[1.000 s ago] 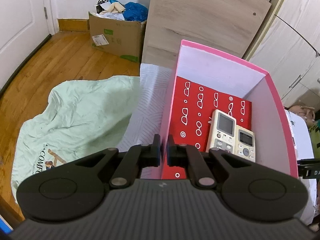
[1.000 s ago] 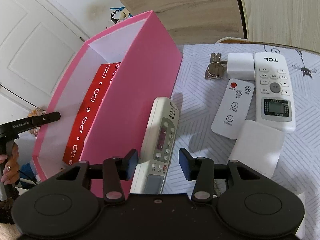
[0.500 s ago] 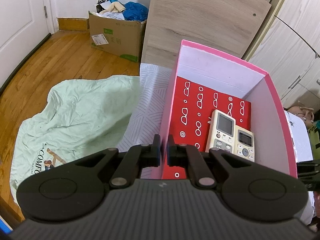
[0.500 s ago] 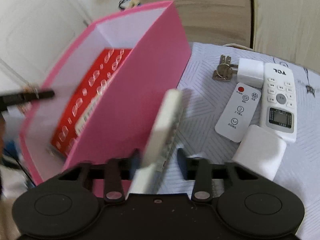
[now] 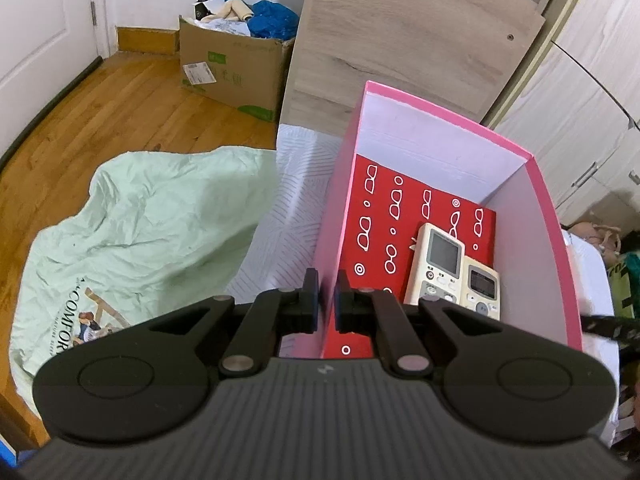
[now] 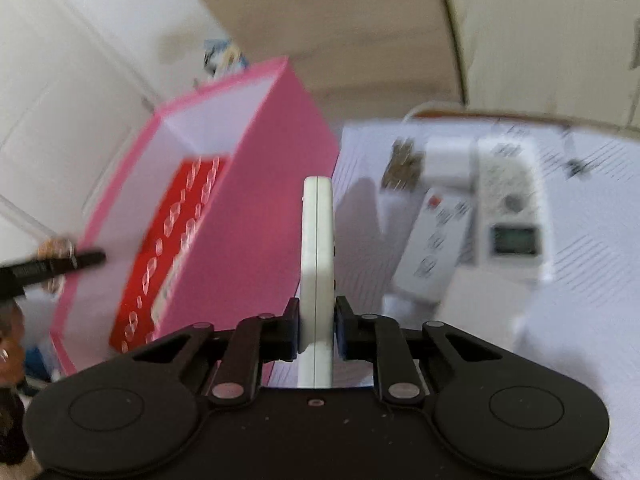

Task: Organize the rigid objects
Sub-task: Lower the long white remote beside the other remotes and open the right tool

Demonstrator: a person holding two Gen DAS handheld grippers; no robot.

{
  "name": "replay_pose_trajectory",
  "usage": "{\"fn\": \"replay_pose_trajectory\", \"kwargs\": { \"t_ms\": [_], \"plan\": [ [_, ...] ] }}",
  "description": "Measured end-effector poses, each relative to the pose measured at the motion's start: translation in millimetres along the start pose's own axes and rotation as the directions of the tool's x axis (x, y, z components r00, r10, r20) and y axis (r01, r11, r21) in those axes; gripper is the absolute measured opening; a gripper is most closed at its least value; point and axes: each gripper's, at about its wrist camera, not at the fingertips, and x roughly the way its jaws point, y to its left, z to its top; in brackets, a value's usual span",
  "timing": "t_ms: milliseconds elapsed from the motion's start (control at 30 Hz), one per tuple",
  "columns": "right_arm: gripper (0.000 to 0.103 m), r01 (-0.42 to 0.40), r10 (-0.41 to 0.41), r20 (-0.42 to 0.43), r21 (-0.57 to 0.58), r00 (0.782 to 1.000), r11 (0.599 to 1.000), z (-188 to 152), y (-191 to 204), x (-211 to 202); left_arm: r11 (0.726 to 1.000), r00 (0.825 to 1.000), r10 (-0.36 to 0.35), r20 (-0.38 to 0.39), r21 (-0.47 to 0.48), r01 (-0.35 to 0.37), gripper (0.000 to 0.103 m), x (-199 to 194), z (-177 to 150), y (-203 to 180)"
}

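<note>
My left gripper is shut on the near left wall of the pink box, which has a red patterned floor. Two beige remotes lie side by side inside it. My right gripper is shut on a cream remote, held on edge and lifted above the bed beside the pink box. A large white remote, a thin white remote, a white charger and keys lie to the right on the striped sheet.
A pale green quilt lies left of the box. A cardboard box stands on the wood floor, next to a wooden headboard. A white block lies on the sheet near the thin remote.
My right gripper closed on the cream remote, turned it on edge and lifted it off the sheet beside the pink box. The left gripper kept its hold on the box wall.
</note>
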Motion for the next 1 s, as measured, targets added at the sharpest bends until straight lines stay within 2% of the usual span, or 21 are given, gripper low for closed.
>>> {"fn": "replay_pose_trajectory", "kwargs": {
  "t_ms": [100,200,300,333,367,433,500,600,733,900,933,1000],
  "plan": [
    [0.021,-0.022,0.021,0.11,0.005,0.994,1.0,3,5,-29,1.0,1.0,-0.007,-0.005,-0.003,0.007,0.007,0,0,-1],
    [0.021,-0.109,0.115,0.152,-0.041,0.982,0.993,5,31,-49,0.999,0.999,-0.029,-0.019,0.013,0.029,0.007,0,-1,-4],
    [0.021,-0.306,0.31,0.072,-0.061,0.948,0.95,5,62,-49,0.998,0.998,-0.055,-0.037,-0.002,0.055,0.008,0,-3,-4],
    [0.021,-0.339,0.342,0.04,-0.072,0.939,0.938,5,75,-44,0.999,0.998,-0.05,-0.037,0.002,0.05,0.008,0,-4,-5],
    [0.021,-0.344,0.345,0.005,-0.09,0.938,0.935,5,90,-37,0.999,0.999,-0.043,-0.034,0.008,0.043,0.008,0,-5,-7],
    [0.021,-0.29,0.287,-0.046,-0.141,0.957,0.946,5,117,-17,0.999,0.999,-0.038,-0.032,0.005,0.038,0.008,0,-5,-8],
    [0.021,-0.179,0.168,-0.064,-0.229,0.984,0.957,4,143,7,0.999,0.999,-0.039,-0.032,0.003,0.039,0.008,0,-6,-8],
    [0.021,-0.049,0.019,-0.085,-0.371,0.996,0.927,1,176,43,0.999,0.998,-0.048,-0.036,0.0,0.048,0.008,0,-5,-7],
    [0.021,0.103,-0.142,-0.037,-0.511,0.989,0.854,3,201,75,0.998,0.997,-0.06,-0.038,-0.007,0.06,0.008,0,-6,-4],
    [0.021,0.247,-0.3,0.011,-0.593,0.954,0.766,6,205,99,0.998,0.997,-0.068,-0.039,-0.004,0.068,0.008,1,-6,-2],
    [0.021,0.249,-0.311,-0.003,-0.592,0.95,0.767,7,206,102,0.998,0.997,-0.069,-0.04,-0.004,0.069,0.009,1,-6,-2],
    [0.027,0.212,-0.278,-0.043,-0.538,0.96,0.816,13,204,104,0.997,0.996,-0.074,-0.042,-0.003,0.074,0.009,1,-6,-1]
  ]
}}
